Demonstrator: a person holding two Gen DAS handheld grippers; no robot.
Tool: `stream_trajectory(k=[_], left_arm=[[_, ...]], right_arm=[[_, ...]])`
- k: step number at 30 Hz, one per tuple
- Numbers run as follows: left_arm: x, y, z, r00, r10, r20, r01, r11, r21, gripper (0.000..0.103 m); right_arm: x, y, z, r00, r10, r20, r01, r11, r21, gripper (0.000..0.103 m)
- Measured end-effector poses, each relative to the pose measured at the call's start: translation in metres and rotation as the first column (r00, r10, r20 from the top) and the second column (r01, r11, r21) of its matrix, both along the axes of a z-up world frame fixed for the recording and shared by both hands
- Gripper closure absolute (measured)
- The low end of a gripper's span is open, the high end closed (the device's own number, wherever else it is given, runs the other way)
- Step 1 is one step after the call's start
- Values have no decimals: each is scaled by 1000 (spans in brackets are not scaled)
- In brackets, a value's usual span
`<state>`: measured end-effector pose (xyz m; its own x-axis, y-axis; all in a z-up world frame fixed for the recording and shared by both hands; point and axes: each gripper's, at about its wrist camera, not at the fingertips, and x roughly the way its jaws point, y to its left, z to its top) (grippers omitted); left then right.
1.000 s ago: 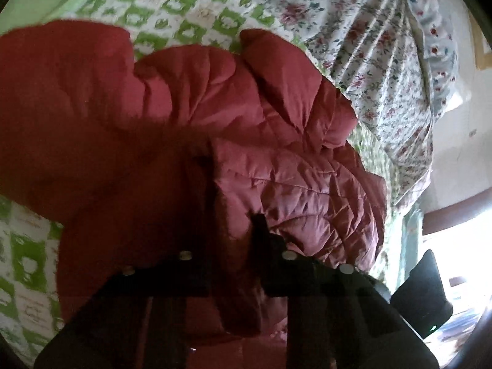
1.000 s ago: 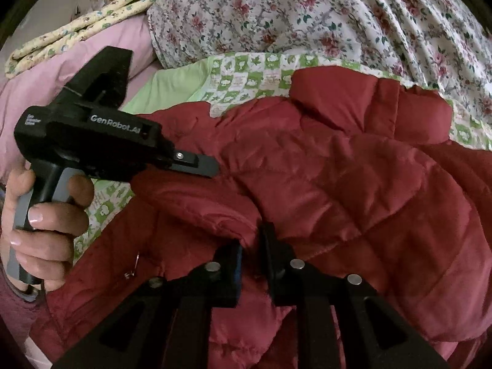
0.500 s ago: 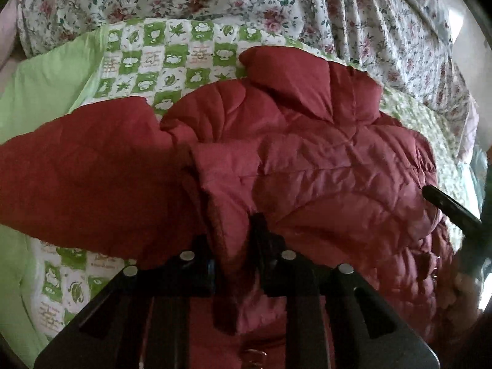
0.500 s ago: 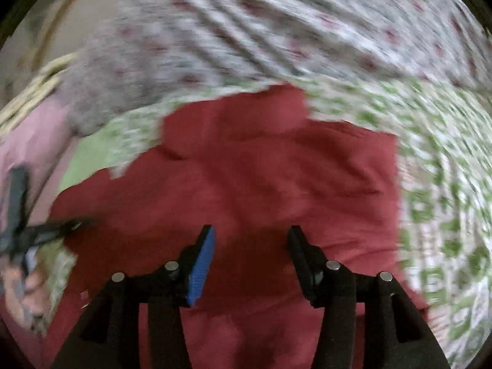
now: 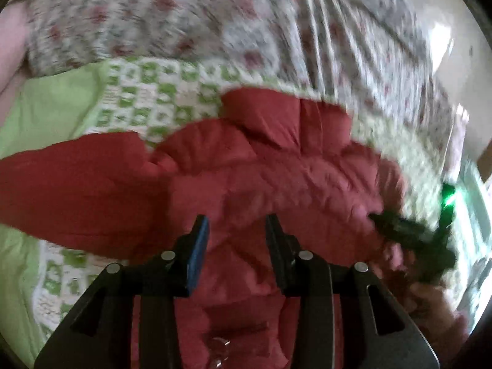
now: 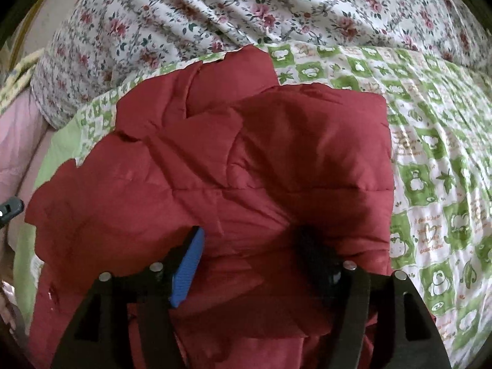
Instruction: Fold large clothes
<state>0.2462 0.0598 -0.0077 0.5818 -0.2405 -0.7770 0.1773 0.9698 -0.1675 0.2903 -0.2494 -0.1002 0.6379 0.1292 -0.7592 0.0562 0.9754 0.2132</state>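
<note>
1. A red padded jacket (image 6: 233, 178) lies on the bed, spread over a green and white checked quilt (image 6: 430, 141). It takes the middle of both views.
2. Behind the quilt, on the far side, there is a bedcover with small red flowers (image 6: 233, 9). It is bunched in folds.
3. The left gripper (image 5: 236, 240) hangs just above the near part of the jacket. Its two fingers stand apart, with a blue pad on the inner face of the left one, and nothing is between them. The picture from this gripper is blurred.
4. The right gripper (image 6: 250, 255) is also over the near part of the jacket. Its fingers are spread wide, with red cloth showing in the gap. I cannot tell if the tips touch the cloth.
5. In the right wrist view the jacket has one flap laid over its right half, and this flap has a straight edge on the right side. The collar part (image 6: 227, 77) points to the far side.
6. In the left wrist view a sleeve (image 5: 70, 184) stretches to the left over the quilt.
7. At the right edge of the left wrist view the other gripper body appears dark, with a small green light (image 5: 448, 193) near it.
</note>
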Motion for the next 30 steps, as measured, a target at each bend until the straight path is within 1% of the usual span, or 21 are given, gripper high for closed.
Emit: stream_trajectory(k=[2,3,4,5,7,8,9,11,13,14,15,17,20,22,27,29,30], left_arm=[[11,-17,-26,998,-13,-61,15,999,44,67],[16,-20,-37,996,-1,-85,8,997,72,67],[18,-20,-47,995,7,-95,1,996,85,67],[19,-20,-53,995,9,-98,0,997,82,67],[18,-19,-56,995,14,-96,-7,997,77,67],[18,-19,-55,995,15,-94,-7,997,80,67],[18,-19,-55,995,14,-95,-6,997,81,67],[18,-18,-56,995,12,-96,-5,997,72,67],[18,-18,-59,995,9,-98,-3,998,61,67],[19,-19,-62,995,7,-100,-1,998,59,67],[19,-21,-64,995,5,-99,1,998,60,67],[20,-21,-68,996,5,-94,2,998,70,67],[21,-20,-71,996,5,-85,1,997,79,67],[20,-17,-69,996,4,-85,2,998,60,67],[16,-5,-60,992,13,-122,-11,1000,15,67],[11,1,-53,992,21,-121,-22,1000,-6,67],[7,6,-49,993,28,-115,-31,999,-21,67]], right_arm=[[-3,0,4,1000,-4,-2,4,1000,-9,36],[-7,1,9,1000,-9,2,10,1000,-20,36],[-11,4,14,1000,-9,14,9,1000,-27,36],[-17,9,23,999,5,44,-4,999,-39,36],[-21,22,33,996,36,76,-30,996,-86,36],[-21,31,35,996,54,77,-43,990,-138,37],[-19,37,34,996,61,65,-50,985,-167,37],[-9,43,24,998,57,13,-53,977,-205,37],[2,39,5,998,38,-47,-47,979,-199,38],[7,34,-5,997,34,-70,-46,983,-177,37],[10,31,-8,997,32,-74,-43,986,-159,37],[13,28,-10,997,23,-78,-35,987,-159,36],[13,32,-12,997,24,-78,-39,978,-204,36],[12,32,-14,997,24,-73,-38,978,-204,36],[8,35,-12,998,23,-66,-36,979,-200,36],[4,33,-8,998,24,-51,-32,985,-172,36],[1,30,-4,999,19,-39,-24,990,-141,36]])
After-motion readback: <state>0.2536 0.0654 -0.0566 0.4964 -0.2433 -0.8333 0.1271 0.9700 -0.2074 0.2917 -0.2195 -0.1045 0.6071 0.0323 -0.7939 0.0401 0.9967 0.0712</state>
